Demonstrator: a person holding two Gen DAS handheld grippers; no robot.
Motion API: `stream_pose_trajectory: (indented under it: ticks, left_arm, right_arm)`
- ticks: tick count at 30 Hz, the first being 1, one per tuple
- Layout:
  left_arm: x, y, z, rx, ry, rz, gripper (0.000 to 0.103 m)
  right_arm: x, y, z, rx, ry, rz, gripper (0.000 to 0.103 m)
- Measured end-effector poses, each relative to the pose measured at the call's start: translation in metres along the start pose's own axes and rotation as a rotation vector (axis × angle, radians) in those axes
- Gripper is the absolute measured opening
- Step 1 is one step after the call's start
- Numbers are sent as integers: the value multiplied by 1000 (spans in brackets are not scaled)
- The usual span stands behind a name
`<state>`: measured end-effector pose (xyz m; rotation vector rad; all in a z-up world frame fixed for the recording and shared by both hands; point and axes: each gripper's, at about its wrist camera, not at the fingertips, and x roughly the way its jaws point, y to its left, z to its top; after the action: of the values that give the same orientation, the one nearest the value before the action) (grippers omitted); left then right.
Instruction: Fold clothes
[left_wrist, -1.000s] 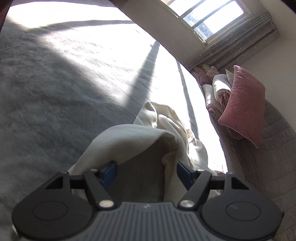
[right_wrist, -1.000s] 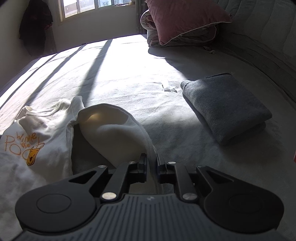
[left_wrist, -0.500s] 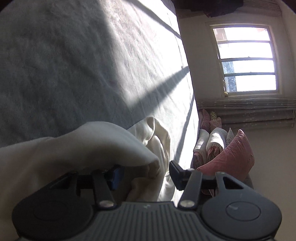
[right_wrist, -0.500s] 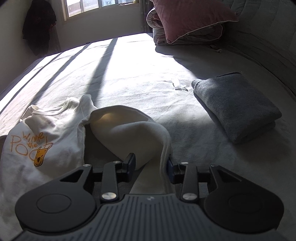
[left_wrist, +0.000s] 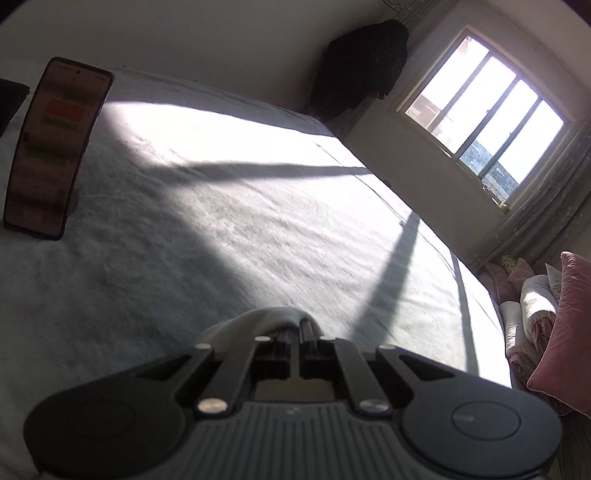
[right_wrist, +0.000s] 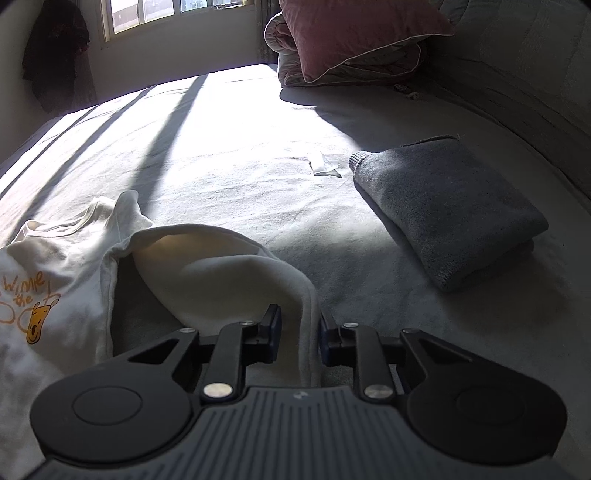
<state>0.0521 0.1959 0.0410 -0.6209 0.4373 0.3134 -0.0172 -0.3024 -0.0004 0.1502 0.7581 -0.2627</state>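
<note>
Left gripper (left_wrist: 298, 326): jaws closed, pinching fold of cream shirt (left_wrist: 255, 323). Right gripper (right_wrist: 300, 332): jaws just closing, shirt (right_wrist: 221, 269) edge between them, contact unclear. Orange print "Winnie the" with bear (right_wrist: 37, 323) left of right jaws. Folded grey garment (right_wrist: 447, 214) ahead-right on bed (right_wrist: 240, 155). Phone (left_wrist: 55, 147) far left of left jaws, text unreadable.

Bedspread (right_wrist: 229, 173): matt cloth, faintly napped, pale grey; cream T-shirt (right_wrist: 66, 258): soft matt cotton-like knit with an orange print; folded grey garment (right_wrist: 450, 210): coarser, matt knit, ribbed at one edge. Pink pillow (right_wrist: 354, 33): velvety sheen; phone (left_wrist: 55, 144): glossy glass face; right gripper (right_wrist: 300, 326): matt black plastic, bright metal pins.
</note>
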Motion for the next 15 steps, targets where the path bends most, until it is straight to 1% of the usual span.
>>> stream_pose_trajectory:
  ticks: [3,8,9,10,11,12,13,15]
  left_arm:
    - [-1,5,8,66,-67,8,3]
    - [12,3,9,128,5,24,5]
    - [12,4,7,122,34,7,6]
    - [11,5,5,113,65,-13,14]
    - [11,5,3,105,95,-33,20]
    - [10,6,0,96,126,-53,34]
    - [9,7,-2,87,157,-72,41]
    - [4,5,-13,127,197,-93,42]
  right_arm:
    - [-1,-4,0,1,-8,-2,23]
    - [-5,-11,-1,9,2,20,23]
    - [-7,-12,-1,11,4,28,23]
    - [-10,-13,-2,11,5,36,25]
    - [-12,-14,-3,10,6,43,30]
    - [-16,-16,-5,11,3,50,32]
    - [-20,-18,-6,12,0,57,36]
    - [-28,-21,-9,16,-3,77,38]
